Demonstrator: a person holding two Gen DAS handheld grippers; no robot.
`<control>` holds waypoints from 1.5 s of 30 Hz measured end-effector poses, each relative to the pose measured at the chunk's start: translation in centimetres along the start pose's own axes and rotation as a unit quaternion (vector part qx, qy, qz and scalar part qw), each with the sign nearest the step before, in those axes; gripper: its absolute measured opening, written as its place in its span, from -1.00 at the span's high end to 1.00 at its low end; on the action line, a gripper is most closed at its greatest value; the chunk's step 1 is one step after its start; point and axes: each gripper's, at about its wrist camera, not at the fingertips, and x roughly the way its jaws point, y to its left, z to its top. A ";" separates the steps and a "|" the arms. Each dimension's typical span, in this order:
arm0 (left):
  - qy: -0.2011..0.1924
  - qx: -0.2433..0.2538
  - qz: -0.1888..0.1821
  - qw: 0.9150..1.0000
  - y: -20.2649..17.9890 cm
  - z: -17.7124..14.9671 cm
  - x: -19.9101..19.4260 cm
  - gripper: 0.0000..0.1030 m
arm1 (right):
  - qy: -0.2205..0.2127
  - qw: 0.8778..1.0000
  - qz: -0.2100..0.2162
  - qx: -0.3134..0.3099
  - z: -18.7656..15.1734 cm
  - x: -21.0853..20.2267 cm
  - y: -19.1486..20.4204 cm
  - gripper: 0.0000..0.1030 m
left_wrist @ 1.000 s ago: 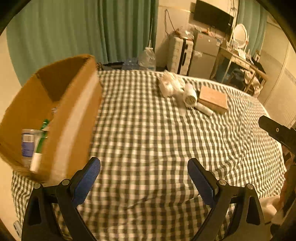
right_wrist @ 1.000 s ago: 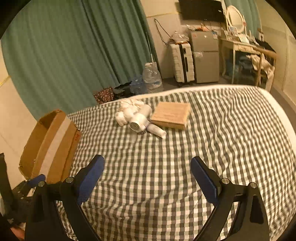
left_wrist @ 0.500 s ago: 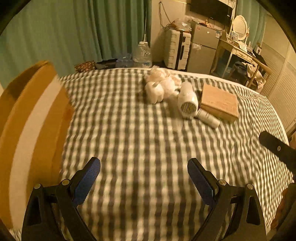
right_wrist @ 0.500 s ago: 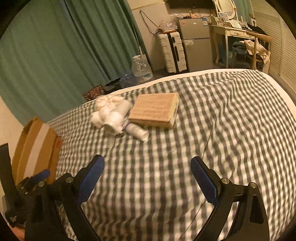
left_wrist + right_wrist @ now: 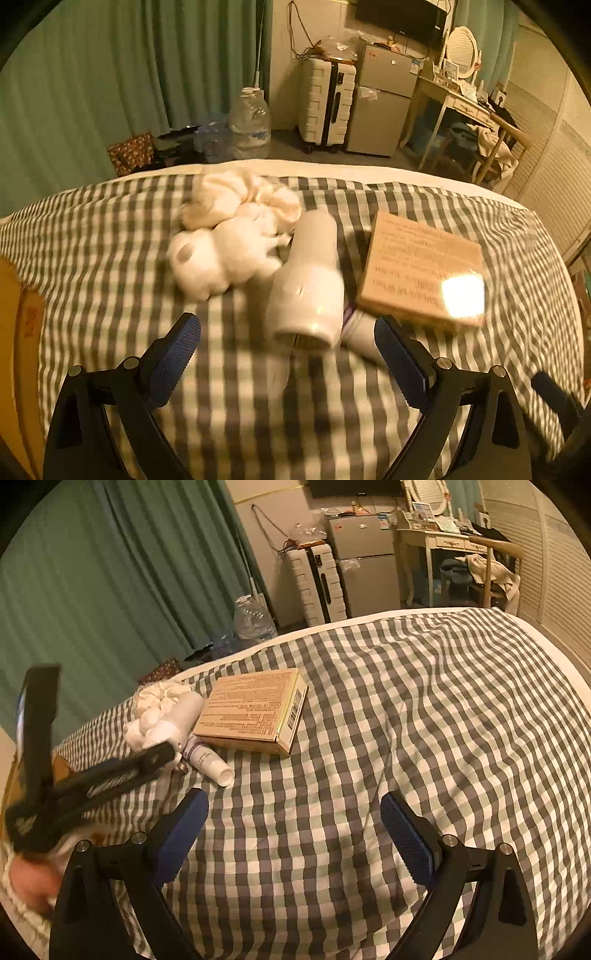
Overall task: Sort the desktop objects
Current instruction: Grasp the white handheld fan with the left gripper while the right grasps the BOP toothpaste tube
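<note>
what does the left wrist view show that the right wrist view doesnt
Only the left wrist view shows the hair dryer's open nozzle head-on, between its open fingers. Only the right wrist view shows the left gripper from outside and the barcode end of the box. Both share the white dryer, tube, fluffy bundle and checked cover.

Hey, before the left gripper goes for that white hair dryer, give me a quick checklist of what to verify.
1. left gripper open: ok, fingers wide apart, nothing between them.
2. hair dryer ahead of the left gripper: ok, its open end faces the jaws.
3. Neighbours apart from the dryer: not ok, white cloth bundle and small tube touch it.
4. tan box out of the way: cannot tell, very close beside the dryer.
5. right gripper free: ok, open over bare checkered cloth.
</note>
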 end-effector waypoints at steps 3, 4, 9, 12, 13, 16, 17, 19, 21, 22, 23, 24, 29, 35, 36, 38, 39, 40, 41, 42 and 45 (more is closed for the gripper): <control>0.008 -0.014 -0.022 1.000 0.2 0.6 1.3 -0.20 | 0.015 1.000 0.000 -0.008 -0.2 1.1 0.3 -0.84; 0.027 -0.014 -0.037 0.999 0.3 0.8 1.9 0.12 | 0.020 1.000 0.001 -0.010 -0.2 1.4 0.4 -0.84; 0.016 -0.001 -0.037 0.999 1.0 0.5 0.6 0.13 | 0.018 1.000 0.008 -0.021 -0.3 1.4 1.0 -0.84; 0.004 -0.032 -0.050 0.998 2.9 -1.0 -1.6 0.13 | 0.010 0.999 0.039 -0.021 -0.2 1.3 1.5 -0.84; 0.002 -0.047 -0.051 0.998 3.9 -1.9 -2.4 0.13 | 0.011 0.998 0.052 -0.024 -0.1 1.3 1.8 -0.84; 0.011 -0.070 -0.034 0.997 6.4 -4.7 -3.8 0.13 | 0.026 0.994 0.099 -0.046 0.3 2.3 3.1 -0.84; 0.016 -0.077 -0.032 0.996 7.2 -5.5 -4.0 0.13 | 0.029 0.992 0.104 -0.061 0.5 2.9 3.7 -0.84; 0.025 -0.090 -0.026 0.995 8.3 -6.8 -4.3 0.13 | 0.033 0.990 0.105 -0.092 0.9 3.9 4.9 -0.84; 0.032 -0.096 -0.021 0.995 9.1 -7.8 -4.3 0.13 | 0.033 0.986 0.111 -0.119 1.3 5.0 6.0 -0.84; 0.032 -0.100 -0.025 0.994 9.7 -8.2 -4.2 0.13 | 0.037 0.984 0.116 -0.128 1.3 5.7 6.4 -0.84; 0.032 -0.103 -0.026 0.994 9.8 -8.6 -4.3 0.08 | 0.048 0.982 0.121 -0.136 1.4 6.6 6.8 -0.84; 0.037 -0.103 -0.029 0.994 10.1 -8.6 -4.1 0.04 | 0.056 0.981 0.115 -0.144 1.4 7.4 7.2 -0.84; 0.032 -0.082 -0.006 0.996 9.6 -7.9 -3.1 -0.63 | 0.066 0.975 0.100 -0.187 0.8 9.8 8.8 -0.84; 0.021 -0.067 0.028 0.997 8.9 -8.0 -2.5 -0.12 | 0.052 0.976 0.077 -0.197 1.6 11.0 9.3 -0.22; 0.018 -0.063 0.029 0.997 8.8 -8.1 -2.6 -0.02 | 0.047 0.976 0.059 -0.203 1.6 11.1 9.3 0.02; 0.020 -0.065 0.020 0.997 9.0 -8.4 -3.1 0.11 | 0.042 0.977 0.055 -0.201 1.6 10.9 9.0 0.29; 0.021 -0.069 0.019 0.997 9.2 -8.5 -3.3 0.11 | 0.044 0.977 0.057 -0.200 1.6 11.0 8.9 0.36; 0.021 -0.071 0.022 0.997 9.3 -8.8 -3.7 0.12 | 0.042 0.977 0.055 -0.202 1.5 10.7 8.9 0.40; 0.021 -0.071 0.027 0.997 9.3 -9.0 -3.8 0.13 | 0.043 0.976 0.051 -0.208 1.3 10.4 9.0 0.47; 0.021 -0.069 0.034 0.997 9.3 -9.2 -4.1 0.13 | 0.047 0.974 0.047 -0.215 1.1 10.1 9.1 0.51; 0.026 -0.072 0.033 0.997 9.5 -10.3 -5.3 0.13 | 0.057 0.975 0.048 -0.208 -0.2 8.6 9.0 0.51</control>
